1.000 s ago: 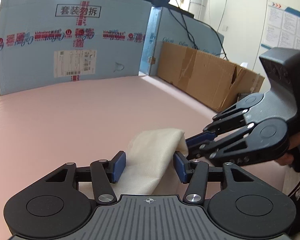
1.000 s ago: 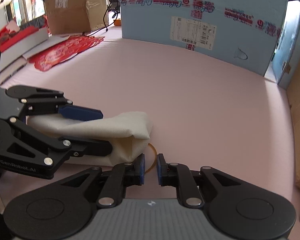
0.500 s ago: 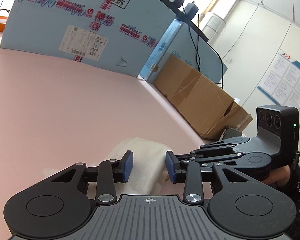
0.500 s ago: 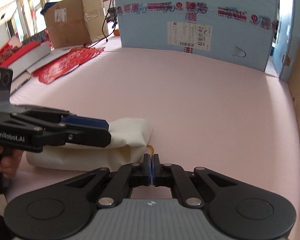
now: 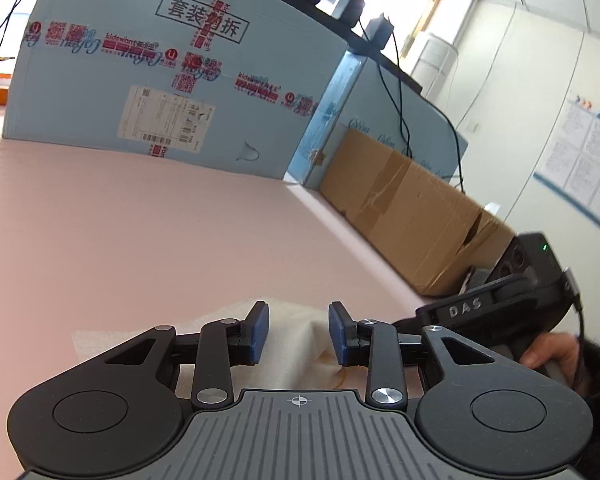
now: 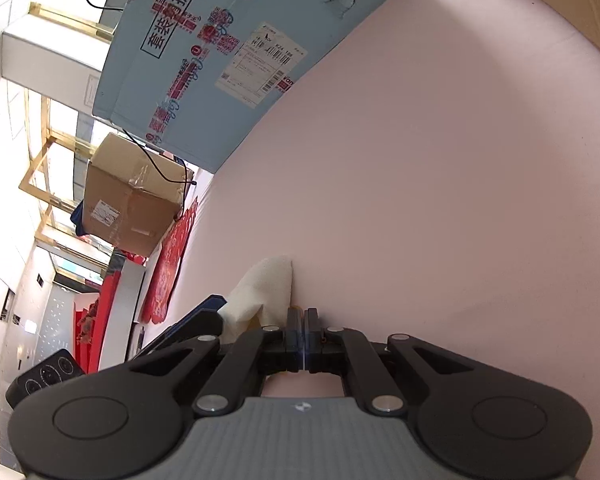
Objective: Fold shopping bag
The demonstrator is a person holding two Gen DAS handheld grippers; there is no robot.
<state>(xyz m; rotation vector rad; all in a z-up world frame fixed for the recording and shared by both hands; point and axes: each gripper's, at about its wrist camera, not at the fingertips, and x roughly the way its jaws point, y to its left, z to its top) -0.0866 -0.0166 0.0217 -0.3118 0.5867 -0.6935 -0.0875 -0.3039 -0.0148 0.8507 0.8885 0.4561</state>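
Cream cloth of the shopping bag [image 5: 296, 336] is lying bunched on the pink table [image 5: 140, 240], and it is sitting between the two blue pads of the left gripper [image 5: 298, 334]. These fingers have just been closing; they are now standing partly open around the cloth, and I cannot tell if the pads are really pressing it. I think this gripper is keeping the bundle in place while the other one is working on the edge.

The right gripper [image 6: 302, 340] is fully closed, its pads meeting. Just in front of its tips, to the left, the folded corner of the bag is rising. A thin yellowish loop, maybe a handle, is showing near the tips, but whether it is pinched I cannot say.

The right gripper is rolled strongly onto its side and is pointing a little down at the table. A hand [image 5: 548, 354] is gripping its handle. The left gripper is staying nearly flat, tilted gently downward.
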